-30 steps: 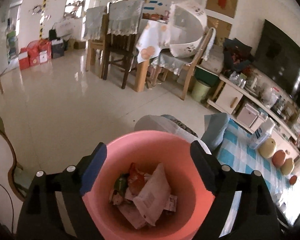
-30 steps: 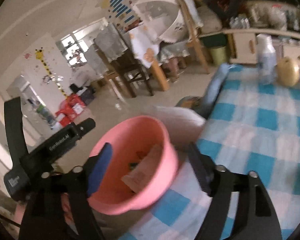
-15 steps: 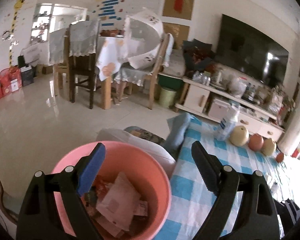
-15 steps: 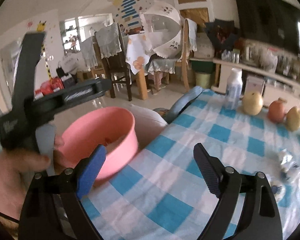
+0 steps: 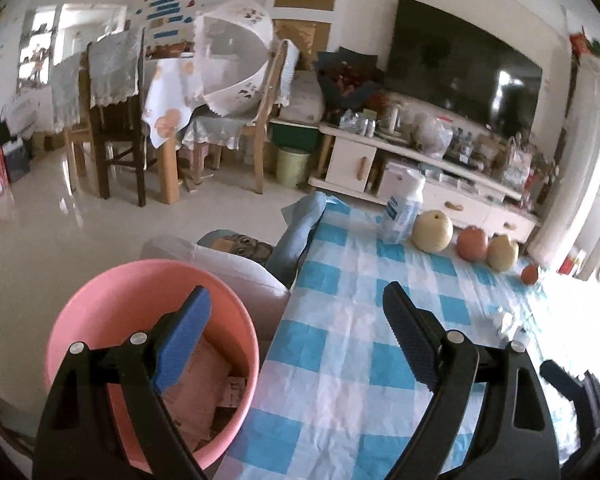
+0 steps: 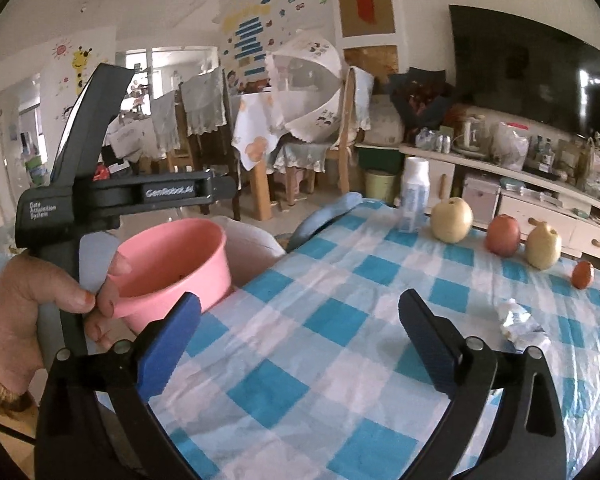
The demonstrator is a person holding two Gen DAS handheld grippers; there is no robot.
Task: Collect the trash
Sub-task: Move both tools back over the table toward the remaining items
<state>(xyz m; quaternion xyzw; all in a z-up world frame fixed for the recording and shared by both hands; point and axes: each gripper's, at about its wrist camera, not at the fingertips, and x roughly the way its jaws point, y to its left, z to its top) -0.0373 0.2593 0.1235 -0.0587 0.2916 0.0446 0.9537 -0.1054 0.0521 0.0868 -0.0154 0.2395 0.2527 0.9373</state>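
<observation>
Since the earlier frames, both grippers have been swung away from the pink bin [image 5: 152, 344] and toward the checked tablecloth [image 6: 340, 320]; the bin, formerly centred between the fingers, is now seen off to the left at the table's edge. Wrappers [image 5: 204, 384] are already lying inside it, so part of the collecting appears done. One crumpled white scrap [image 6: 520, 322] is left on the cloth, near the small red fruit [image 6: 583, 274], and is judged to be the next piece to be fetched. The left gripper [image 5: 296, 344] is spread wide with nothing held, one finger hanging over the bin. The right gripper [image 6: 300, 344] is likewise spread and empty above bare cloth. A bottle [image 6: 414, 196] and larger fruit [image 6: 452, 220] stand farther back.
</observation>
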